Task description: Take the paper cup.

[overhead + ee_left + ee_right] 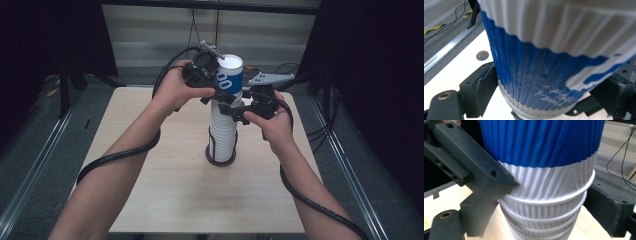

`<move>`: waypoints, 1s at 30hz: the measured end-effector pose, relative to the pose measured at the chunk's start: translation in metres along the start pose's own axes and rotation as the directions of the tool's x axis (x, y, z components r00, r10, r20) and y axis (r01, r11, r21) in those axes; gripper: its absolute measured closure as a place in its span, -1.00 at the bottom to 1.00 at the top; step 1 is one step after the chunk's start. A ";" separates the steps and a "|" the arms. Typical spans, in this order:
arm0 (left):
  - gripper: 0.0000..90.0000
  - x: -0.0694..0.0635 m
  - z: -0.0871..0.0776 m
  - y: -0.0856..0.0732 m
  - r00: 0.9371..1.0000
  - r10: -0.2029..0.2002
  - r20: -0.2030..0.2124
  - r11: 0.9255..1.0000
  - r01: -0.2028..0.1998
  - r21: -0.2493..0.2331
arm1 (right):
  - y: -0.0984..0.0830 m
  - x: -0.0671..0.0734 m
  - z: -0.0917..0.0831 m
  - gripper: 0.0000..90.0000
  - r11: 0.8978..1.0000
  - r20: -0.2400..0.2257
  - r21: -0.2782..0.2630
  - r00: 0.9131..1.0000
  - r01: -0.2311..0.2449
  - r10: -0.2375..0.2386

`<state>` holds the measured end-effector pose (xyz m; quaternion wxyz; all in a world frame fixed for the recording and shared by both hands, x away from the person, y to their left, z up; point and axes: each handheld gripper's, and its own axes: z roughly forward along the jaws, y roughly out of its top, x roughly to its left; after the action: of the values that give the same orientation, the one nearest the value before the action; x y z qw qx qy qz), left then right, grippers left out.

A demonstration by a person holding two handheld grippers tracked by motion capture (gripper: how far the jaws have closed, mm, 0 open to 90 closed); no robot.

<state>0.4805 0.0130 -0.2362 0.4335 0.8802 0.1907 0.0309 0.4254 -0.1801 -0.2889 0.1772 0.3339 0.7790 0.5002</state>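
Our forearms rise from six o'clock to a stack of ribbed paper cups [223, 131] at the worktop's [165, 200] centre. Left gripper [218, 89] jaws flank the blue-and-white top cup [230, 76], released. Right gripper [240, 111] jaws clench the stack just below it.

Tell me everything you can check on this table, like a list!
Surface: pale wooden table, bare apart from the job's things.
Job's things: tall cup stack on a dark base; blue-and-white top cup.
Clutter: nothing seen.
Grippers: left gripper around the top cup, grip unclear; right gripper clamps the stack just below.
Cables: black cable trails from each gripper.
Surroundings: grey floor, metal rails, dark curtains.
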 end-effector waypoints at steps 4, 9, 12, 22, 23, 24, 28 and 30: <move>-0.73 0.000 0.002 -0.002 1.000 -0.002 -0.001 1.000 0.002 -0.018 | 0.000 0.000 0.000 -0.72 1.000 0.000 -0.002 1.000 0.000 0.000; -0.74 0.000 0.005 -0.005 1.000 -0.013 -0.002 0.999 0.013 -0.044 | -0.001 0.000 0.000 -0.72 1.000 0.003 -0.006 1.000 0.000 0.000; -0.74 0.000 0.006 -0.006 1.000 -0.017 -0.003 0.999 0.017 -0.050 | -0.001 0.000 0.000 -0.72 1.000 0.003 -0.007 1.000 0.000 0.000; -0.71 0.001 0.006 -0.010 0.999 -0.044 0.015 0.995 0.045 -0.092 | -0.002 0.000 0.000 -0.72 1.000 0.002 -0.015 1.000 0.005 -0.005; -0.71 0.001 0.006 -0.010 0.999 -0.044 0.015 0.995 0.045 -0.092 | -0.002 0.000 0.000 -0.72 1.000 0.003 -0.012 1.000 0.007 -0.006; -0.71 0.001 0.006 -0.010 0.999 -0.044 0.014 0.995 0.045 -0.093 | -0.002 0.000 0.000 -0.72 1.000 0.003 -0.012 1.000 0.007 -0.006; -0.70 0.001 0.006 -0.011 0.999 -0.045 0.018 0.994 0.047 -0.097 | -0.002 0.000 0.000 -0.72 1.000 0.003 -0.011 1.000 0.008 -0.008; -0.70 0.002 0.006 -0.011 0.999 -0.043 0.016 0.994 0.045 -0.098 | -0.003 0.000 0.001 -0.72 1.000 -0.002 -0.016 1.000 0.005 -0.005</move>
<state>0.4799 0.0150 -0.2486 0.4780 0.8537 0.2051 0.0244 0.4249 -0.1807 -0.2919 0.1803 0.3301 0.7760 0.5063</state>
